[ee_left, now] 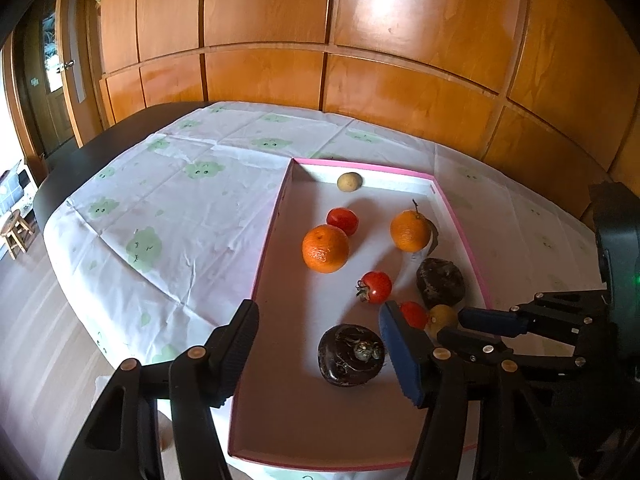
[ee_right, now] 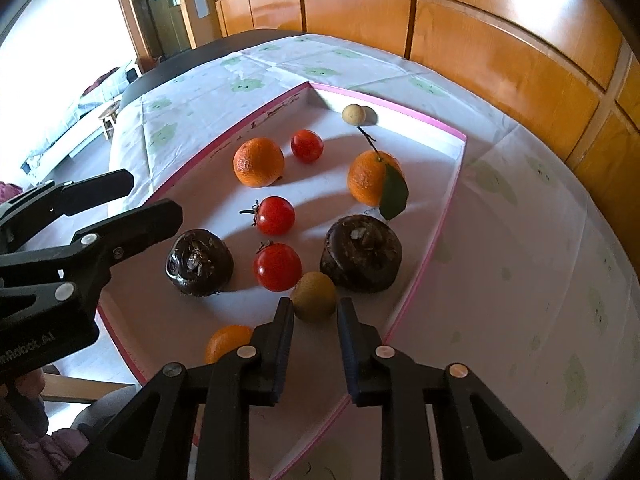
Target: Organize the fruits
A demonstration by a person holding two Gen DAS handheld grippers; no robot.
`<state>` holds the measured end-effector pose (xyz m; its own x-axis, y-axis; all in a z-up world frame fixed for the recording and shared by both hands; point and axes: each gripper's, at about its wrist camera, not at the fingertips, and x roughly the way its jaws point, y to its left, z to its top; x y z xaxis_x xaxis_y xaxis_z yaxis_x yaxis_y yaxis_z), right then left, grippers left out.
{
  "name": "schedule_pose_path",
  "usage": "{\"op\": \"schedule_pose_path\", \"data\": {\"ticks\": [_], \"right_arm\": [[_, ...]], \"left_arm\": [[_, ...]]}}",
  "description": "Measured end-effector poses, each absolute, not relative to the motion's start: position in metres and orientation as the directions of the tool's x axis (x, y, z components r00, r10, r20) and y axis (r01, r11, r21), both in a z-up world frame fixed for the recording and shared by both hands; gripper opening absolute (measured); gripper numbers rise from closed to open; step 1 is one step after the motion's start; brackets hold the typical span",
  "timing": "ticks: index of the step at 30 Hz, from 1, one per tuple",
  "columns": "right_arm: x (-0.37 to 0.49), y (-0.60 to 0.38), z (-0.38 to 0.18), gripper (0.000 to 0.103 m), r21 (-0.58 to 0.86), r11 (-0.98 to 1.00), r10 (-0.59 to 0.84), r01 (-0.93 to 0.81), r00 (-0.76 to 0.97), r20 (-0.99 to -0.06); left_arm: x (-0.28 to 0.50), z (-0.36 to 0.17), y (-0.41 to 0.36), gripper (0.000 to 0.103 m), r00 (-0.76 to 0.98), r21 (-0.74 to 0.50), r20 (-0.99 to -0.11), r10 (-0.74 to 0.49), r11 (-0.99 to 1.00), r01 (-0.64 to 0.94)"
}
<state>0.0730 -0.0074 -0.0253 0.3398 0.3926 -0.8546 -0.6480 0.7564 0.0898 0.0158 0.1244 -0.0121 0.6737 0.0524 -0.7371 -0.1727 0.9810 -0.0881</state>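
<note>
On the tabletop [ee_left: 192, 216]: pink-rimmed tray [ee_left: 460, 216] held all fruit | 2 oranges, 3 tomatoes, 2 dark water chestnuts, 2 tan longans; small orange fruit [ee_right: 226, 342] half hidden by right tool | right tool [ee_right: 314, 320] pinching near longan [ee_right: 314, 296] | left tool [ee_left: 320, 320] spread, empty, over tray

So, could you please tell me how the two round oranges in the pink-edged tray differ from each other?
The orange nearer the tray's left wall has no stem or leaf, while the orange nearer the right wall carries a thin stem and a green leaf. The leafless one sits beside a red tomato; the leafy one sits just beyond a dark brown water chestnut. Both are bright orange, round and rest apart from both grippers in the pink-edged tray.
</note>
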Motion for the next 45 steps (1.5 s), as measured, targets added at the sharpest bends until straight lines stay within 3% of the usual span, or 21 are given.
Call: {"op": "schedule_pose_path", "data": {"ticks": [10,26,34,41,45], "right_arm": [[0.068,-0.014,-0.02,0.023,0.105,0.783,0.405,-0.614,0.374,-0.835],[0.05,-0.032,-0.003,0.025,0.106,0.846,0.39,-0.522,0.47,-0.792],[0.035,-0.053,0.01,0.03,0.088,0.916,0.318,-0.392,0.573,-0.755],[0.023,-0.072,0.012,0.033,0.085,0.953,0.256,-0.29,0.624,-0.738],[0.02,-0.077,0.012,0.033,0.084,0.958,0.246,-0.276,0.629,-0.738]], "left_arm": [[0.011,-0.009,0.117,0.064,0.68,-0.078,-0.731,0.056,0.983,-0.165],[0.0,0.0,0.108,0.072,0.706,-0.06,-0.703,0.086,0.982,-0.178],[-0.008,0.007,0.102,0.085,0.73,-0.031,-0.673,0.122,0.981,-0.193],[-0.016,0.014,0.093,0.102,0.749,-0.017,-0.646,0.147,0.978,-0.206],[-0.02,0.017,0.09,0.103,0.759,-0.023,-0.635,0.145,0.978,-0.206]]}}
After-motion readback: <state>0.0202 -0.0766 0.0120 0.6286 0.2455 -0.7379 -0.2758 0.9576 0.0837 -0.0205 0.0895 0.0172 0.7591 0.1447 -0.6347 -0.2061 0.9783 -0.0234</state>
